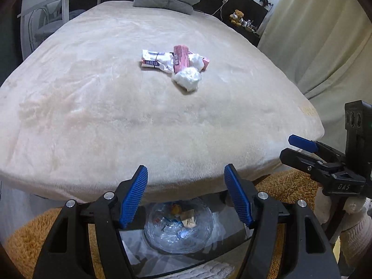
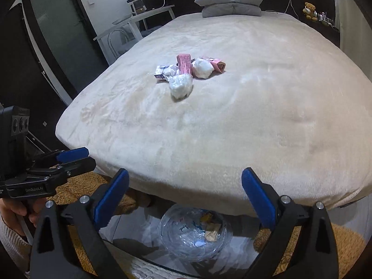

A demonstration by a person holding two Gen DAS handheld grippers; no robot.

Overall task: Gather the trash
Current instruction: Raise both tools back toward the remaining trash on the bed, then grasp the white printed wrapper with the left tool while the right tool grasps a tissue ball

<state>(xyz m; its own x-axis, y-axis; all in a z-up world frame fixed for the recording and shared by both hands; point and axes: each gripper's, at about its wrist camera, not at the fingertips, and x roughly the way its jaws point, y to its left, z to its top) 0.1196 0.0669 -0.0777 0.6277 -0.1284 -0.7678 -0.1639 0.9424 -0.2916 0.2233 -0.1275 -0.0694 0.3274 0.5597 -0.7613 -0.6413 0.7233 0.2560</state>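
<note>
You held both tongs empty above the lined bin (image 1: 179, 227): left tongs (image 1: 186, 197) half open, right tongs (image 2: 184, 197) spread wide. The trash pile (image 1: 174, 66) lay mid-bed (image 1: 93, 116), toward twelve o'clock. Best to take the nearest crumpled tissue (image 2: 181, 85) first (it is soft, so close gently) and lift clear.
</note>
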